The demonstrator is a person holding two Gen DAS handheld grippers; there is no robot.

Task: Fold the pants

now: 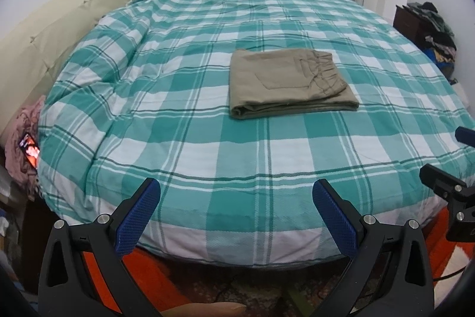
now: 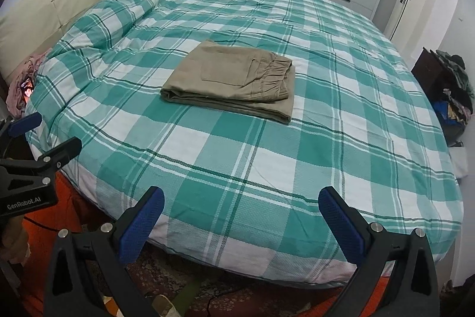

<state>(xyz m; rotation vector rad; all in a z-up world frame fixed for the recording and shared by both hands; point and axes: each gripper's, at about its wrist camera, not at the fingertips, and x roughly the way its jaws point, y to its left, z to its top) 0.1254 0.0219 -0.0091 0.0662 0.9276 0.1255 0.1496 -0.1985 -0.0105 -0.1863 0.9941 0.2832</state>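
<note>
One bed (image 1: pixel 207 168), green-white check cover. One pair of khaki pants (image 1: pixel 289 82), folded into a flat rectangle mid-bed. Two grippers: left gripper (image 1: pixel 236 213) and right gripper (image 2: pixel 241 220), both spread wide, empty, at the near bed edge, well apart from the pants.

Both views: even, diffuse indoor light, moderately bright, no visible source. Shadows soft, faint under the pants (image 1: pixel 285 82). No glare. Strong fisheye bend; bed (image 2: pixel 237 168) edges bow, dark vignette at corners. Centre sharp, periphery slightly soft. Cool colour cast.
</note>
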